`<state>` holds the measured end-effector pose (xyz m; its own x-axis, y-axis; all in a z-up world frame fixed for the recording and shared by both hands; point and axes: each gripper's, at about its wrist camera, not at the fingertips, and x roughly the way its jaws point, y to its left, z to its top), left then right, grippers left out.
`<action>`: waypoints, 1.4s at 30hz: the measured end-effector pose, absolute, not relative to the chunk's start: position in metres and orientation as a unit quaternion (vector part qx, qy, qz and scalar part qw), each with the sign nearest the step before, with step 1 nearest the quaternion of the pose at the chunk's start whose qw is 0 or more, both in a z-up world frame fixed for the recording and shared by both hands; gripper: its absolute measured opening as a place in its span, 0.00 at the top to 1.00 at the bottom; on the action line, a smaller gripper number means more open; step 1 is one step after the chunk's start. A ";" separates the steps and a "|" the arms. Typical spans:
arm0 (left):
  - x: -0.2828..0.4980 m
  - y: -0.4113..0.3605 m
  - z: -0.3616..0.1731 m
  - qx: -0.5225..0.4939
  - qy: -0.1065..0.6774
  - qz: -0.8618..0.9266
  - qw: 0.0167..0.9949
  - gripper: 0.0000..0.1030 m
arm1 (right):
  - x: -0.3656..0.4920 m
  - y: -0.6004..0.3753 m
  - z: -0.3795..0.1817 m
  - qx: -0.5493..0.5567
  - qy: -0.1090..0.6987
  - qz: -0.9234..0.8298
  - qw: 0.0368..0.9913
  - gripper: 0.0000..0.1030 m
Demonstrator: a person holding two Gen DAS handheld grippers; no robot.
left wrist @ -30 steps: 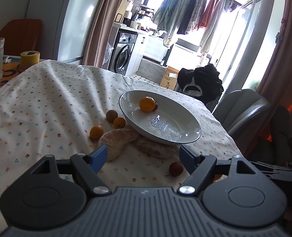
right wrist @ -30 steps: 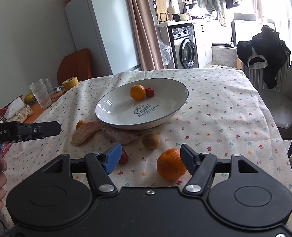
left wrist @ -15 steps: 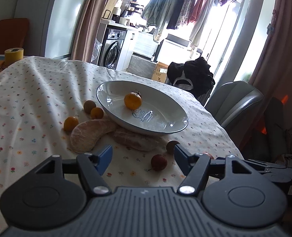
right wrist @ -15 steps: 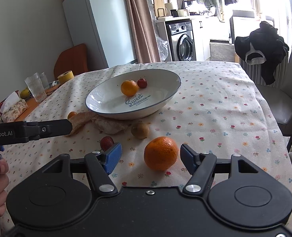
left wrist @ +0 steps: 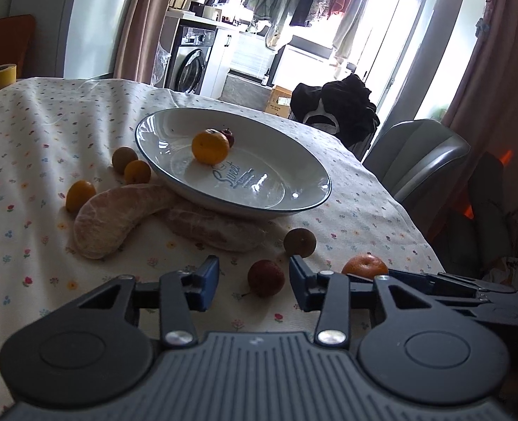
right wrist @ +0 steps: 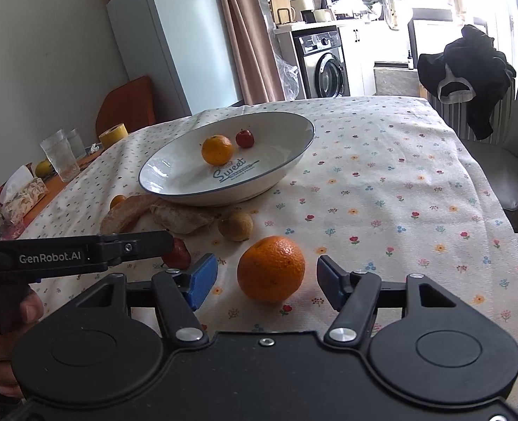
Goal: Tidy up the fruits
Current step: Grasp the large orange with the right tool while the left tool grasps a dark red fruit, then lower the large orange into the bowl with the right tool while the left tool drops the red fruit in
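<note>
A white bowl (left wrist: pixel 294 161) (right wrist: pixel 294 133) with a dark rim holds an orange (left wrist: pixel 210 146) (right wrist: pixel 217 149) and a small red fruit (right wrist: pixel 244 138). My left gripper (left wrist: pixel 254 282) is open, and a dark red fruit (left wrist: pixel 266 278) lies on the cloth between its blue pads, untouched. My right gripper (right wrist: pixel 266 277) is open around a large orange (right wrist: pixel 271 268) resting on the table. A brown round fruit (left wrist: pixel 300 242) (right wrist: pixel 236 225), two peeled pomelo pieces (left wrist: pixel 118 217) (right wrist: pixel 181 215) and small orange fruits (left wrist: pixel 80 194) lie beside the bowl.
The table has a flowered cloth (right wrist: pixel 399 193). Glasses (right wrist: pixel 60 156), a yellow tape roll (right wrist: pixel 113 134) and a tissue pack (right wrist: pixel 22 194) stand at the far left. Grey chairs (left wrist: pixel 420 154) sit along the right edge. A hand (right wrist: pixel 9 322) holds the left gripper's handle.
Both grippers have moved forward and lower. The left now frames the dark red fruit; the right now frames the large orange. Both stay open.
</note>
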<state>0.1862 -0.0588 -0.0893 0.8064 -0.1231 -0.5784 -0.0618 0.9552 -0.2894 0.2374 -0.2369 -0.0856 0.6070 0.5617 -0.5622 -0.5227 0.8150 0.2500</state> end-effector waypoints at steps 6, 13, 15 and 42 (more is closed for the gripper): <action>0.192 -0.069 -0.099 -0.142 0.323 -0.021 0.936 0.66 | 0.238 -0.235 -0.090 0.020 0.318 0.304 0.898 0.59; 0.189 -0.071 -0.099 -0.142 0.322 -0.023 0.936 0.78 | 0.237 -0.238 -0.089 0.022 0.321 0.299 0.898 0.62; 0.187 -0.071 -0.097 -0.143 0.318 -0.023 0.937 0.78 | 0.237 -0.238 -0.088 0.027 0.322 0.300 0.898 0.62; 0.152 -0.030 -0.062 -0.172 0.257 0.014 0.951 0.78 | 0.227 -0.206 -0.056 0.013 0.292 0.326 0.899 0.62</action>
<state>0.1521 -0.0303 -0.0622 0.8674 -0.0607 -0.4938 -0.1158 0.9406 -0.3192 0.2274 -0.2057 -0.0559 0.6176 0.5939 -0.5156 -0.5783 0.7873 0.2140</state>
